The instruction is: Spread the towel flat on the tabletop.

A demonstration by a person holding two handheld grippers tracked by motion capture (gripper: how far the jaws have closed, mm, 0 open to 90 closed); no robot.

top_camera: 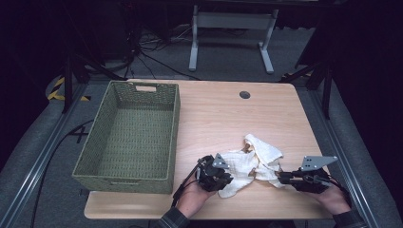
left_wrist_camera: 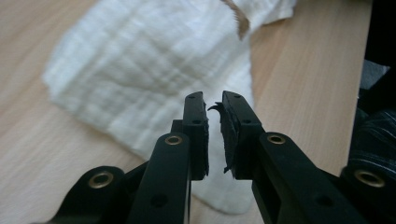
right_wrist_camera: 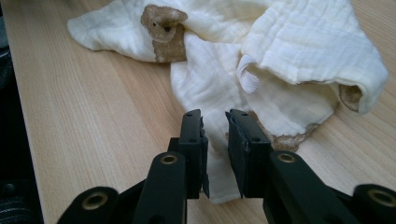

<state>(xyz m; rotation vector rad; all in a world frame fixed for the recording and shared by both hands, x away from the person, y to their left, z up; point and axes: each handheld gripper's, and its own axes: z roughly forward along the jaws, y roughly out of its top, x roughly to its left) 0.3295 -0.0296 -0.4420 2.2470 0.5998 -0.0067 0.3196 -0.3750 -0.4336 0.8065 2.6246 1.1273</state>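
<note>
Crumpled white muslin cloth (top_camera: 249,164) lying right of the green woven rectangular basket (top_camera: 130,135), outside it. Left gripper (top_camera: 219,179) and right gripper (top_camera: 281,177) at opposite cloth edges, jaws slightly parted, gripping nothing. Likely mid-regrasp; next, pinching both edges firmly.

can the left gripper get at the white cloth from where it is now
Probably yes: the left gripper sits right at the near edge of the white cloth, jaws slightly apart, nothing between them and the fabric.

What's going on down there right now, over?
Left gripper and right gripper slightly open, holding nothing, jaws over the white cloth. Cloth crumpled on the table. Green basket stands left. Nothing in the way.
</note>
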